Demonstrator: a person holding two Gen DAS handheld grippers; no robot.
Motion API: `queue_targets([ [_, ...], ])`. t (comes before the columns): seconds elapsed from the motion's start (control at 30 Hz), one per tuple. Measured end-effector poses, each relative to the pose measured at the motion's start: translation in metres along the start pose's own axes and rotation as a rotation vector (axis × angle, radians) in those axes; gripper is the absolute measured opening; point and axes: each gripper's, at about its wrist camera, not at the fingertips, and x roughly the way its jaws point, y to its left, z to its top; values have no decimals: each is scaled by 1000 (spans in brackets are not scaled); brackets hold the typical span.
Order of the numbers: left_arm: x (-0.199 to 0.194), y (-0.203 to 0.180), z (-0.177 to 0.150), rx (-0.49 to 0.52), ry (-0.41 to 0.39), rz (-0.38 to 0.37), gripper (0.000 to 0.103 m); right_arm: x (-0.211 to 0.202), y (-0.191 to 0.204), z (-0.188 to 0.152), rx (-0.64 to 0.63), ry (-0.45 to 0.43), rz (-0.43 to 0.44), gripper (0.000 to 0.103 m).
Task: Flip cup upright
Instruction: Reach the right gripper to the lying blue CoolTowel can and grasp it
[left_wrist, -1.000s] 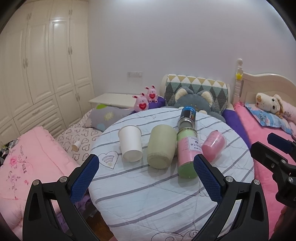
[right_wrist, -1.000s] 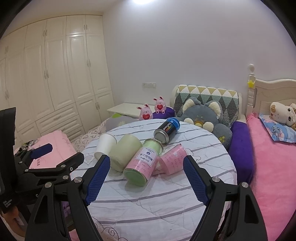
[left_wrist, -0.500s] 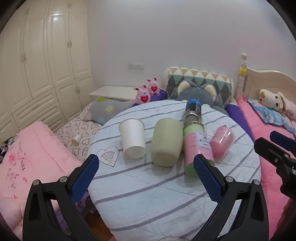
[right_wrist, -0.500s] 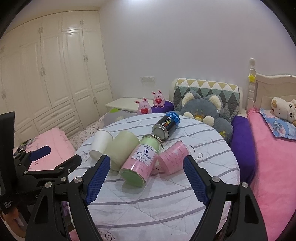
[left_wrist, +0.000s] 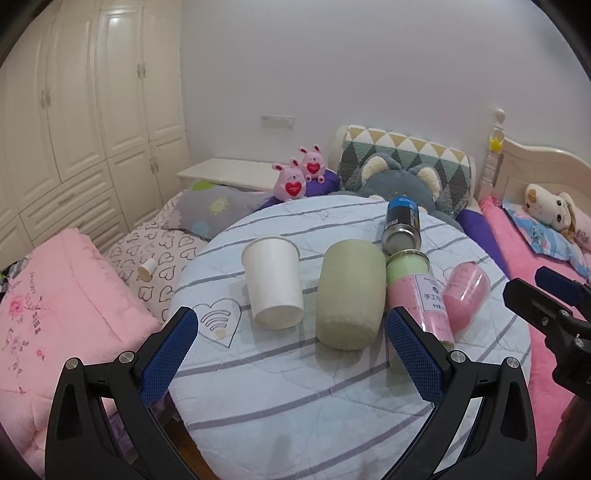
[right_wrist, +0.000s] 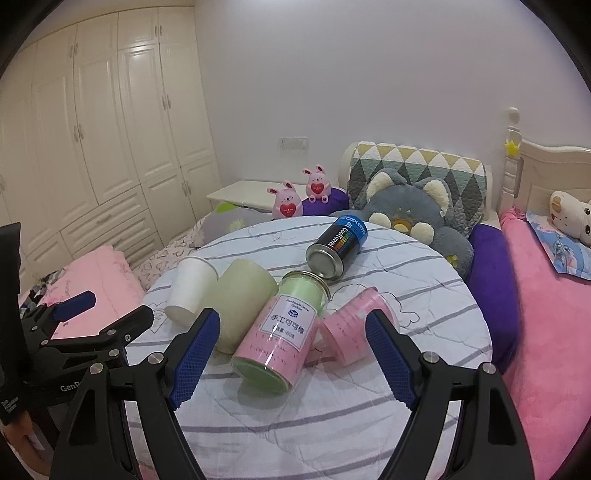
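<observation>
— Lit softly and evenly from overhead; faint glare on the wardrobe doors (left_wrist: 110, 92), short dim shadows under the white cup (left_wrist: 273, 284).

— Sharp at centre (slightly hazy overall), bowed hard toward the edges, cut off by black corners in both views.

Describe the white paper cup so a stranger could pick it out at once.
Start at the round table with the striped white cloth, in front of the beds. Five containers lie on their sides there; the white paper cup is the one at the left end, beside a pale green cup. It alone is plain white, tapered and unlabelled, near a heart drawing on the cloth.
</observation>
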Motion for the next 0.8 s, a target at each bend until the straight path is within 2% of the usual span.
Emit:
queue_targets([
  [0.23, 16, -2, 20, 8, 2, -28, 103, 17, 2, 14, 10, 23, -14, 83],
  [0.43, 44, -8, 53, 31, 13, -37, 103, 50, -11, 39, 94, 75, -12, 83],
  [0.57, 68, -10, 73, 22, 32, -47, 103, 86, -25, 58, 182, 140, 7, 83],
  [0.67, 89, -13, 83, 37, 84, -71, 103, 111, -30, 65, 231, 190, 12, 83],
  [0.8, 118, -19, 99, 61, 106, -69, 103, 146, -37, 75, 267, 254, -15, 83],
])
